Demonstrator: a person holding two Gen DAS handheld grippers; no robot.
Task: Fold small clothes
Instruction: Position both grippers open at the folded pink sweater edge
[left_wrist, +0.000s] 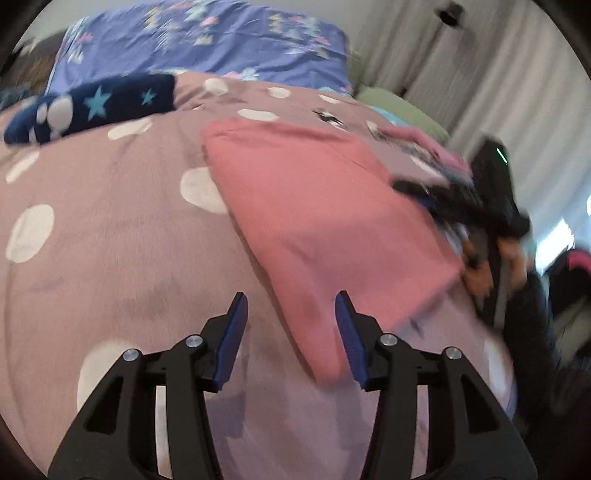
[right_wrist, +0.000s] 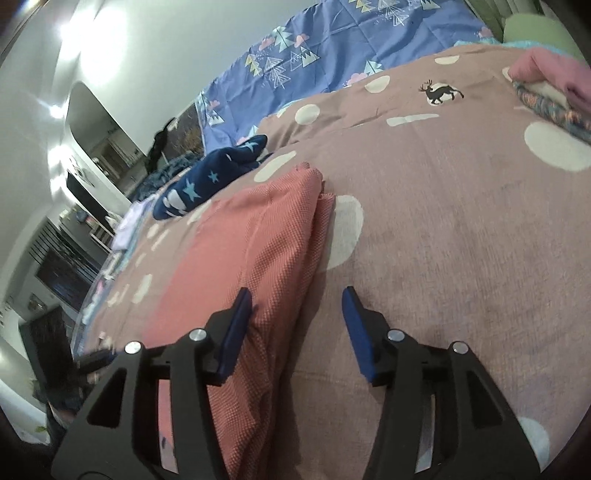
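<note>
Both jaws agape over pink garment (left_wrist: 325, 221) on spotted mauve bedspread (left_wrist: 110, 229).

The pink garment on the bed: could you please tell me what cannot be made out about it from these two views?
- Left wrist view: motion blur smears the pink garment; its far right corner lies behind the right gripper.
- Right wrist view: the garment's near end is hidden under the right gripper.
- Its type (shirt or shorts) cannot be told.

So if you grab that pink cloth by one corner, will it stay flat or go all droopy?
Probably droopy: the pink cloth is thin, textured fabric lying in soft folded layers. It looks light, so the open right tool should lift it easily. The fold would likely fall open.
</note>
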